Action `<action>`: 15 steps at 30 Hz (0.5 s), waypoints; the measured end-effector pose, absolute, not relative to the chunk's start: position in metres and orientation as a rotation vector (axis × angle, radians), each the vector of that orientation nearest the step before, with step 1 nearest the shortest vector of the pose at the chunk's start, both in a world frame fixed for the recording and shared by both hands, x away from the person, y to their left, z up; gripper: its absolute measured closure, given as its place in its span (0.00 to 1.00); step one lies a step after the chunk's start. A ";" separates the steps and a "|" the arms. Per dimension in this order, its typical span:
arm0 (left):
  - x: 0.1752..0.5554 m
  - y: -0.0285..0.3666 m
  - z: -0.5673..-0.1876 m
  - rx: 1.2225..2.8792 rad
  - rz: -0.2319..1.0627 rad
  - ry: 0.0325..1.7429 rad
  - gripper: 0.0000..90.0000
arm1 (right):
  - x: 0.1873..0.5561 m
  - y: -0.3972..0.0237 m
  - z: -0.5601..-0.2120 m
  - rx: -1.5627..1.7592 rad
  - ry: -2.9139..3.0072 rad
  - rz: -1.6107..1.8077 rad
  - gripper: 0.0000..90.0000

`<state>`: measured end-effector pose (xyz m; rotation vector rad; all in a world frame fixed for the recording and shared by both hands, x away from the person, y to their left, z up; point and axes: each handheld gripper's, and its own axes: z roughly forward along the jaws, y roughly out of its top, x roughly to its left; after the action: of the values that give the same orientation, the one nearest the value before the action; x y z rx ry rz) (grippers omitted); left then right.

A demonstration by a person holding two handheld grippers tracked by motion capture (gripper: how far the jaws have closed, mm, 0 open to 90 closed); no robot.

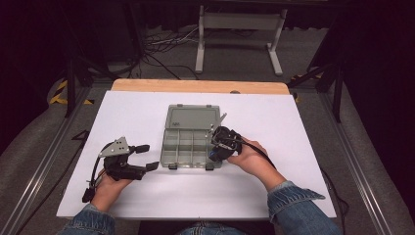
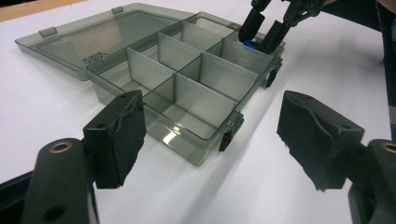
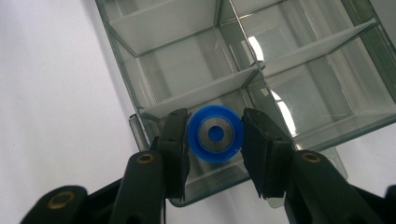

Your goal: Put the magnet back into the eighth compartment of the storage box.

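Right gripper (image 3: pixel 215 135), my near hand: jaws clamped on blue round disc with metal centre (image 3: pixel 215 134), flat face up, directly above near right compartment of smoky clear plastic divider box (image 1: pixel 188 149). Left gripper (image 1: pixel 147 156): jaws apart, empty, left of box.

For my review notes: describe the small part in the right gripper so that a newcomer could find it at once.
Start at the white table and find the smoky clear organizer box lying open at its middle. Over the box's near right corner compartment, the right gripper pinches a small ring. It is bright blue with a silvery inner face, the one coloured thing among grey plastic dividers.
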<state>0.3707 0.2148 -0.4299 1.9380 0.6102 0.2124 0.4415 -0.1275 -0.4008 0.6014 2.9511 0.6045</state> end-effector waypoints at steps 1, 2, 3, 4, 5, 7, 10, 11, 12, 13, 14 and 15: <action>0.371 0.215 -0.430 1.938 0.210 0.610 0.27 | 0.442 -0.127 -0.401 0.605 2.953 0.600 0.69; 0.371 0.215 -0.430 1.938 0.210 0.610 0.27 | 0.442 -0.127 -0.402 0.604 2.953 0.600 0.69; 0.371 0.215 -0.430 1.938 0.210 0.611 0.27 | 0.442 -0.127 -0.402 0.604 2.956 0.597 0.69; 0.371 0.215 -0.430 1.937 0.209 0.611 0.27 | 0.443 -0.126 -0.403 0.604 2.957 0.593 0.69; 0.371 0.215 -0.430 1.937 0.209 0.611 0.27 | 0.443 -0.126 -0.404 0.605 2.959 0.589 0.69; 0.371 0.215 -0.430 1.939 0.213 0.608 0.27 | 0.443 -0.125 -0.405 0.602 2.962 0.584 0.69; 0.371 0.215 -0.429 1.940 0.221 0.602 0.27 | 0.443 -0.123 -0.407 0.598 2.967 0.571 0.69; 0.371 0.216 -0.429 1.940 0.221 0.602 0.27 | 0.443 -0.122 -0.407 0.598 2.968 0.565 0.69; 0.371 0.216 -0.429 1.939 0.221 0.602 0.27 | 0.443 -0.122 -0.408 0.595 2.970 0.560 0.69; 0.371 0.216 -0.429 1.939 0.221 0.602 0.27 | 0.444 -0.121 -0.409 0.592 2.972 0.556 0.69; 0.371 0.216 -0.429 1.940 0.222 0.602 0.27 | 0.444 -0.121 -0.409 0.595 2.972 0.555 0.69; 0.371 0.216 -0.429 1.940 0.221 0.602 0.27 | 0.444 -0.121 -0.410 0.595 2.974 0.552 0.69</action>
<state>0.3713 0.2156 -0.4295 1.9399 0.6022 0.2209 0.4441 -0.1206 -0.4100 0.5953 2.9740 0.5521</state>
